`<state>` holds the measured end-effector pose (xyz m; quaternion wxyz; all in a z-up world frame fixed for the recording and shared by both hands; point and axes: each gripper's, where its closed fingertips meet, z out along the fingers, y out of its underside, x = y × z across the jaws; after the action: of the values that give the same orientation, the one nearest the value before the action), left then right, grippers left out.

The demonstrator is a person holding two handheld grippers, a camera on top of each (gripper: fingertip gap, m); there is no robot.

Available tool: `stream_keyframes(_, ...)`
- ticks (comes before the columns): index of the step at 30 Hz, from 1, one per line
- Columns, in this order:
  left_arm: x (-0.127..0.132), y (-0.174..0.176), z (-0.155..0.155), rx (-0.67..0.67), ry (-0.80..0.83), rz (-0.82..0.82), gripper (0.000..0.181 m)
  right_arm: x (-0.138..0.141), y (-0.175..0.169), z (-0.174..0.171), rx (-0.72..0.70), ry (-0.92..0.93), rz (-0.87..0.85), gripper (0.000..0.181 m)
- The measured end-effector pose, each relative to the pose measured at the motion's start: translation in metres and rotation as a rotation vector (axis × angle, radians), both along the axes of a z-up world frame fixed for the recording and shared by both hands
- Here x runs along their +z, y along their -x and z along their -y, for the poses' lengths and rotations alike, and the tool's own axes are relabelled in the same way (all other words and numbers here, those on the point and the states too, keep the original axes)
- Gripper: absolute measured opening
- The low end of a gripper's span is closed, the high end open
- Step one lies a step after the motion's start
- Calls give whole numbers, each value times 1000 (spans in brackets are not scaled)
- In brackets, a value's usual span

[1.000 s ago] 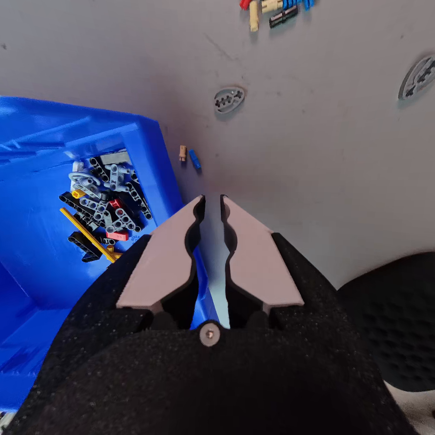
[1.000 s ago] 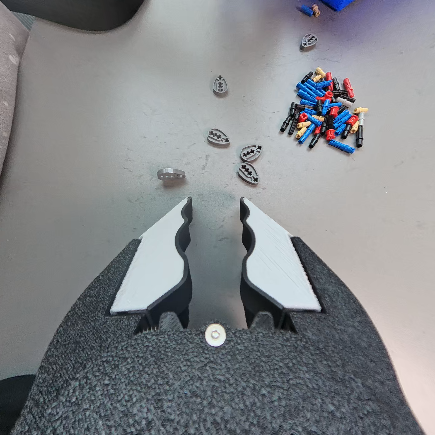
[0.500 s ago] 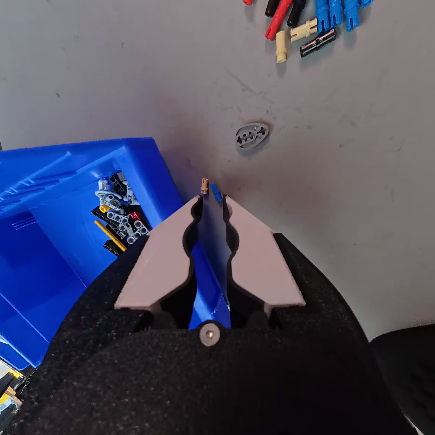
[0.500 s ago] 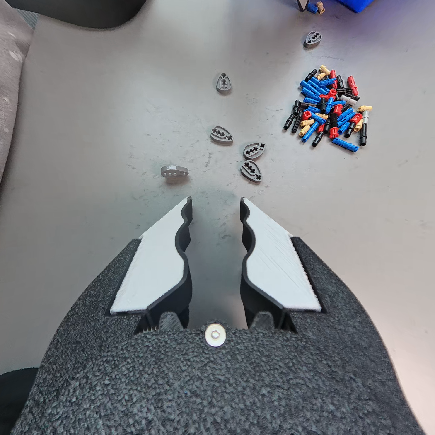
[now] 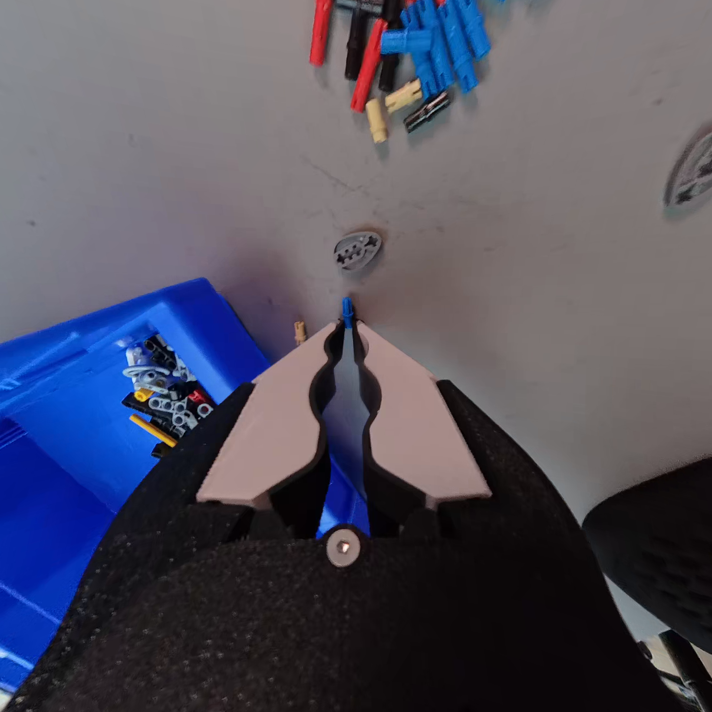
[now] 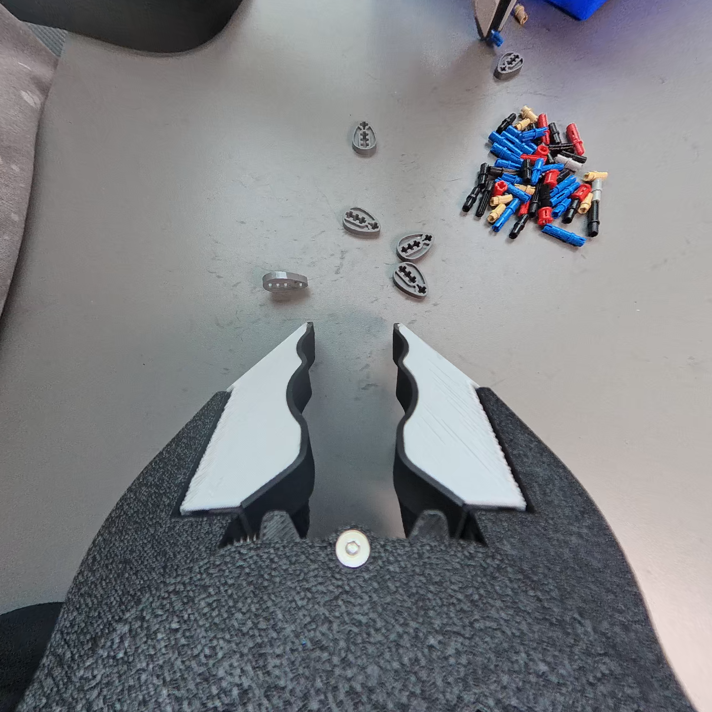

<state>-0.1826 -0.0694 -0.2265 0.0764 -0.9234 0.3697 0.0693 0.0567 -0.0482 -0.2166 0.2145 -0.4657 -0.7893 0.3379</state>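
Observation:
My left gripper (image 5: 348,324) is shut on a small blue pin (image 5: 347,309), which sticks out past its tips just above the grey table (image 5: 192,154). A tan pin (image 5: 299,331) lies just left of the tips. A grey oval cam piece (image 5: 357,250) lies a little ahead. In the right wrist view the left gripper's tips (image 6: 488,31) with the blue pin (image 6: 496,37) show at the far top, next to that cam piece (image 6: 509,64). My right gripper (image 6: 353,327) is open and empty above the table, just short of several grey cam pieces (image 6: 410,279).
A blue bin (image 5: 77,424) holding several black, grey and red beams stands left of my left gripper. A pile of blue, red, black and tan pins (image 6: 539,177) lies at the right, also in the left wrist view (image 5: 408,50). A black chair (image 5: 655,539) is lower right. The grippers' ends are close to 25 cm from one another. My right tips are about 20 cm from the grey oval cam piece (image 5: 357,250), my left tips only 4 cm. My right wrist view (image 6: 510,61) looks at it from another angle.
My left gripper moved forward to the two small pins and shut on the blue one. The right gripper has hardly moved and stays open.

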Motion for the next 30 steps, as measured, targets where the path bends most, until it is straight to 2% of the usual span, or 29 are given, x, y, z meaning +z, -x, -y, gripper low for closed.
stream_keyframes(1, 2, -11, -2, -15, -23, 38, 4, 0, 0, 0, 0, 1, 0, 40)
stream_keyframes(4, 9, -43, -18, -56, -113, 135, 7, 1, 0, 0, 0, 8, -2, 40)
stream_keyframes(7, 12, -56, -36, -62, -177, 173, 11, 1, 1, 0, -4, 19, -4, 40)
stream_keyframes(11, 35, -48, -47, -39, -261, 231, 19, 1, -1, 1, -1, 2, -2, 40)
stream_keyframes(14, 50, -23, -30, 42, -238, 205, 22, 2, -1, 0, -1, 9, -7, 40)
stream_keyframes(17, 41, -7, -3, 153, -204, 177, 21, 4, 1, 0, -1, 24, -21, 40)
stream_keyframes(20, 23, 5, 1, 270, -271, 131, 17, 11, 5, 5, 7, 68, -50, 40)
stream_keyframes(22, 12, 16, -1, 307, -299, 45, 17, 15, 8, 6, 1, 91, -63, 40)
stream_keyframes(25, 5, 25, -7, 267, -326, -72, 12, 18, 9, 7, -12, 102, -73, 40)
stream_keyframes(30, 3, 27, -11, 95, -227, -207, 14, 22, 9, 6, -19, 120, -84, 40)
